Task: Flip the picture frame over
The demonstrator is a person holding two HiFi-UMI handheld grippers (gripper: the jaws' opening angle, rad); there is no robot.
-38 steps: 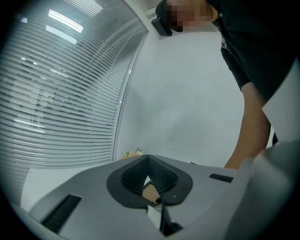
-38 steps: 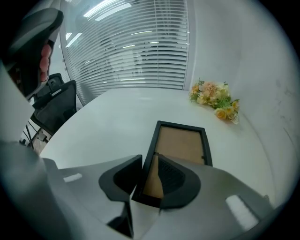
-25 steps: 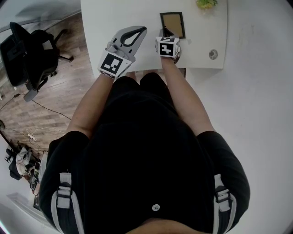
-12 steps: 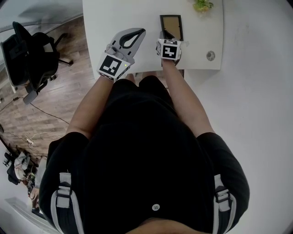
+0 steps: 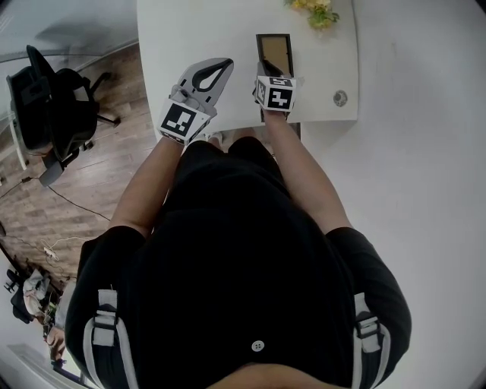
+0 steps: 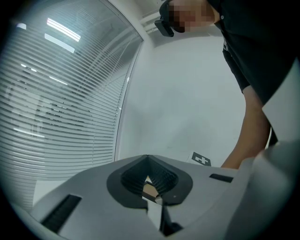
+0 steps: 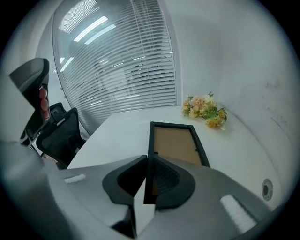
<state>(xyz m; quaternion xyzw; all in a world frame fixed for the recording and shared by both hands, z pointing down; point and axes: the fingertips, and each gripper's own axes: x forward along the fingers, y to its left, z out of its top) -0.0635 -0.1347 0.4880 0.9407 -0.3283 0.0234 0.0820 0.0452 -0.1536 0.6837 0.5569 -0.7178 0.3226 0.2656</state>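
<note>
A black picture frame (image 5: 274, 53) lies brown backing up on the white table (image 5: 190, 30). My right gripper (image 5: 267, 71) is shut on the frame's left rail near its near corner. In the right gripper view that rail (image 7: 151, 140) runs edge-on between the pads, and the frame (image 7: 176, 143) slopes up from its far end toward the right gripper (image 7: 149, 158). My left gripper (image 5: 225, 64) hovers to the left of the frame and apart from it, tips together and holding nothing. In its own view the left gripper (image 6: 146, 157) faces a wall and window blinds.
A small bunch of yellow and pink flowers (image 5: 315, 11) lies just beyond the frame's far end. A round grommet (image 5: 339, 98) sits near the table's right front corner. A black office chair (image 5: 45, 106) stands on the wooden floor to the left.
Both grippers have risen. The right one has lifted the near end of the frame with it. The left gripper stays shut and empty.
</note>
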